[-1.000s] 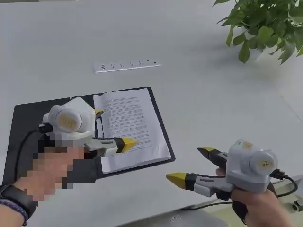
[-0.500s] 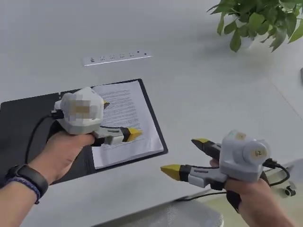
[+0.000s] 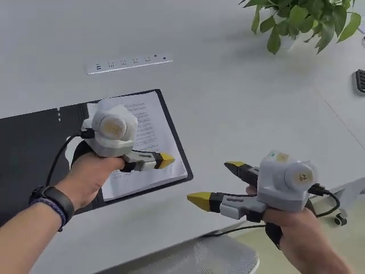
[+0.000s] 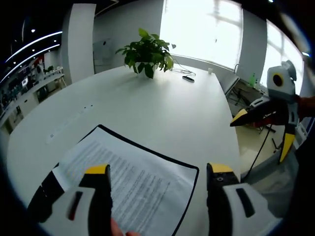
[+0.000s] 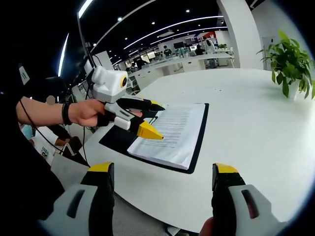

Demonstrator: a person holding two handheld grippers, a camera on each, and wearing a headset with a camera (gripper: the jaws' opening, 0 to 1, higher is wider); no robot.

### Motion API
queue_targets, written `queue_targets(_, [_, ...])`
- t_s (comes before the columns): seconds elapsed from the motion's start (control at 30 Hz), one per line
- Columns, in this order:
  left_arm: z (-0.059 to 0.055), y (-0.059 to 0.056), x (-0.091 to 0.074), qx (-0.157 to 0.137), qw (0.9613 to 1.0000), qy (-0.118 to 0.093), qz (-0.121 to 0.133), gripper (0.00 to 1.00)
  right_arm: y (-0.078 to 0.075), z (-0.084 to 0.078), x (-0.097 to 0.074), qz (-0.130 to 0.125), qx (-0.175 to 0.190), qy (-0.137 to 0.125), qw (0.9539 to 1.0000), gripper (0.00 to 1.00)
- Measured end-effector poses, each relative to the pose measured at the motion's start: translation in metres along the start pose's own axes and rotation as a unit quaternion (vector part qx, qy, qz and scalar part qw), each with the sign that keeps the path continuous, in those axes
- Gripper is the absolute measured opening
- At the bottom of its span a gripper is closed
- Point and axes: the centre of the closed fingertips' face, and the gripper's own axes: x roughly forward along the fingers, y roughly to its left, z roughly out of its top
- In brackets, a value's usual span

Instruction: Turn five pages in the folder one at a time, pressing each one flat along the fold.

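Two grippers, both gaping wide, gripping nothing: left gripper point(image 5: 154, 119) is hovering over the folder's point(image 3: 34, 142) page point(image 3: 154, 131); right gripper point(image 3: 215, 182) is hanging at the table's point(image 3: 239, 85) near edge, plant point(image 3: 296, 20) beyond.

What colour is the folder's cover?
The folder is black, clearest in the head view.

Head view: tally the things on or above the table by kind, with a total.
Grippers: 2, the left gripper and the right gripper
Folder: 1
Power strip: 1
Potted plant: 1
Dark object at the right edge, unidentifiable: 1
Total: 6
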Motion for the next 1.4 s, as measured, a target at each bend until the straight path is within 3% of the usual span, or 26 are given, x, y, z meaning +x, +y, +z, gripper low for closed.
queue_targets(0.2, [-0.008, -0.001, 0.017, -0.003, 0.9999, 0.011, 0.006, 0.79, -0.002, -0.001, 0.001, 0.002, 0.001, 0.001, 1.0, 0.81])
queue_targets(0.43, [-0.024, -0.004, 0.034, 0.018, 0.9991, 0.035, 0.013, 0.78, -0.004, -0.002, 0.003, 0.005, 0.004, 0.004, 1.0, 0.81])
queue_targets(0.77, [-0.044, -0.002, 0.056, 0.008, 0.9981, 0.057, 0.019, 0.78, -0.012, -0.003, 0.005, 0.008, 0.012, 0.005, 0.9999, 0.8])
queue_targets(0.97, [-0.051, -0.01, 0.063, 0.013, 0.9976, 0.066, 0.018, 0.79, -0.016, -0.003, 0.005, 0.01, 0.011, 0.006, 0.9999, 0.8])
queue_targets(1.4, [-0.056, -0.01, 0.064, 0.029, 0.9968, 0.07, 0.026, 0.76, -0.018, -0.004, 0.009, 0.014, 0.015, 0.008, 0.9998, 0.79])
